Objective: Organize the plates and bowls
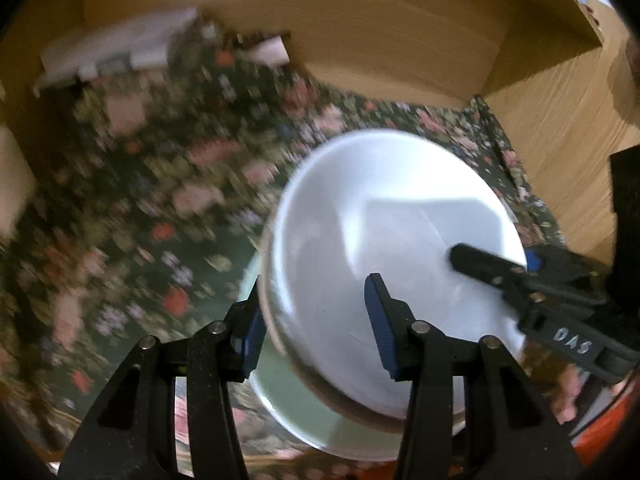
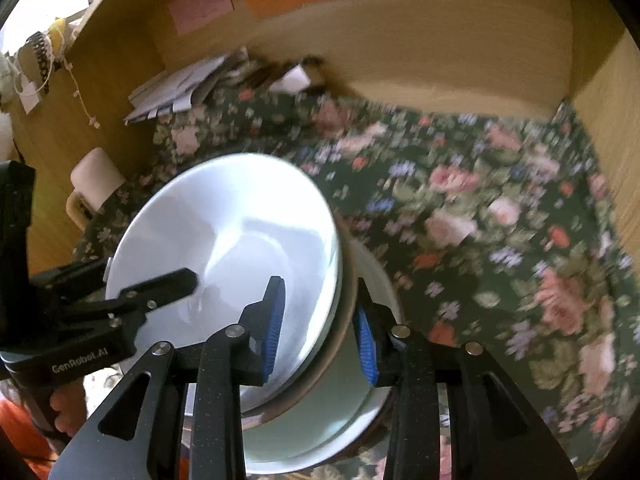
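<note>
Left wrist view: the left gripper (image 1: 316,316) straddles the near rim of a white bowl (image 1: 400,240), blue pads on either side of the wall, gripping it. The bowl sits tilted over a pale plate (image 1: 304,412). The right gripper (image 1: 492,266) clamps the opposite rim. Right wrist view: the right gripper (image 2: 320,328) spans the bowl (image 2: 224,240) wall, with the plate (image 2: 320,436) beneath. Beyond lie the floral cloth (image 2: 480,208), a cream mug (image 2: 96,178), stacked papers (image 2: 180,84) and the wooden back panel (image 2: 440,40).
</note>
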The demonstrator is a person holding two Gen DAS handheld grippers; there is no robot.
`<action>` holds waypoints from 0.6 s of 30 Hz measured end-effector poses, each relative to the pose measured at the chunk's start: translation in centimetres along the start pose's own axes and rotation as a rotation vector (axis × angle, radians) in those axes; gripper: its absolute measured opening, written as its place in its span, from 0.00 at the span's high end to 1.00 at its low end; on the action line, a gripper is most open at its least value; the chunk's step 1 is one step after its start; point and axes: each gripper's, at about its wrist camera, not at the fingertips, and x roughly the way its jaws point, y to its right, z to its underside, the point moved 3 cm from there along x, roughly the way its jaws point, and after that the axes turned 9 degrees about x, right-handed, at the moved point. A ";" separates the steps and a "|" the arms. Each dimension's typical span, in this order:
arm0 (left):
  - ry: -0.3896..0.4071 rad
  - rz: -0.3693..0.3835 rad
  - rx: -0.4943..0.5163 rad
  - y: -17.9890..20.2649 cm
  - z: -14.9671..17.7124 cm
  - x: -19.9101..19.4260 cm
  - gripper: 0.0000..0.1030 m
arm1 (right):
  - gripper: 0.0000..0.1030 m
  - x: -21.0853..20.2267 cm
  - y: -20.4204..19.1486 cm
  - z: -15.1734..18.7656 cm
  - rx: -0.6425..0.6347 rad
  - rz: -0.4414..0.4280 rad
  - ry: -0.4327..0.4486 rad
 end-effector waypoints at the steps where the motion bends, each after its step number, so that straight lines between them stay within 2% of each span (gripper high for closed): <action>1: 0.014 -0.015 0.009 -0.1 -0.1 -0.3 0.53 | 0.65 -0.5 -0.1 -0.2 -0.011 0.006 0.021; 6: 0.077 -0.016 -0.004 -0.6 -0.7 -2.5 0.49 | 0.60 -3.9 -1.1 -1.0 -0.048 0.010 0.129; 12: 0.246 -0.033 0.008 -0.2 -1.5 -7.9 0.47 | 0.59 -8.7 -2.8 -1.3 -0.083 -0.030 0.273; 14: 0.321 -0.054 0.025 0.3 -1.6 -10.1 0.40 | 0.58 -10.2 -3.3 -1.4 -0.090 -0.042 0.321; 16: 0.395 -0.072 0.045 0.9 -1.5 -12.1 0.32 | 0.49 -11.7 -3.8 -1.2 -0.098 -0.050 0.370; 18: 0.453 -0.083 0.063 1.5 -1.2 -13.9 0.25 | 0.46 -12.9 -4.2 -0.9 -0.104 -0.047 0.419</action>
